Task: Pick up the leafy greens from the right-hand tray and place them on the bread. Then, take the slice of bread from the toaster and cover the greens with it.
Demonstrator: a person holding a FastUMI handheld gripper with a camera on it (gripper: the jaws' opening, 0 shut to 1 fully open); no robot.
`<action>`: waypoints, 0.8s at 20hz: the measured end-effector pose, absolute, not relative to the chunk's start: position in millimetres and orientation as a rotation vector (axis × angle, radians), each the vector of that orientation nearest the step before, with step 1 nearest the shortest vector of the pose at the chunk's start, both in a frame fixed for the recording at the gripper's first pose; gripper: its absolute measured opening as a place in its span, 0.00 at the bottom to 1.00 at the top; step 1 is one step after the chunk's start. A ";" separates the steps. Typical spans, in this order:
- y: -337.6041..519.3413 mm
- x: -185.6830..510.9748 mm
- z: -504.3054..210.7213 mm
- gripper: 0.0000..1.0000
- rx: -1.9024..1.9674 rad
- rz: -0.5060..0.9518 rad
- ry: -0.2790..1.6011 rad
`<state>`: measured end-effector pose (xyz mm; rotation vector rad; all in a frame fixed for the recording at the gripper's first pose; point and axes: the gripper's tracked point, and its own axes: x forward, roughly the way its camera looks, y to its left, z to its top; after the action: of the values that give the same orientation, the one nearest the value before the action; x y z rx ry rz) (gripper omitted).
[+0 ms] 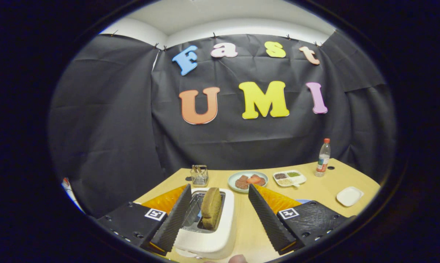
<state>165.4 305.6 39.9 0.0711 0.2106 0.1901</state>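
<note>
A white toaster (220,233) stands on the wooden table (326,182) between my two fingers, nearer the left one. A brown slice of bread (211,208) sticks up out of its slot, upright. My gripper (220,215) is open, its fingers wide apart on either side of the toaster, and neither finger touches the bread. A thin blue edge (303,201) shows just behind the right finger; I cannot tell what it belongs to.
Beyond the fingers lie a pale green plate (238,176) with reddish pieces, a white divided dish (289,178) with small heaps, a wire holder (199,175), a red-capped bottle (323,157) and a small white square dish (349,196).
</note>
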 end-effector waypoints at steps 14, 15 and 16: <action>319.9 188.0 -5.0 0.04 0.084 0.195 0.349; 320.4 189.1 -1.9 0.01 0.084 0.209 0.358; 318.6 188.2 4.6 0.01 0.097 0.217 0.352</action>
<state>188.2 318.6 4.6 0.0966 0.3524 0.2175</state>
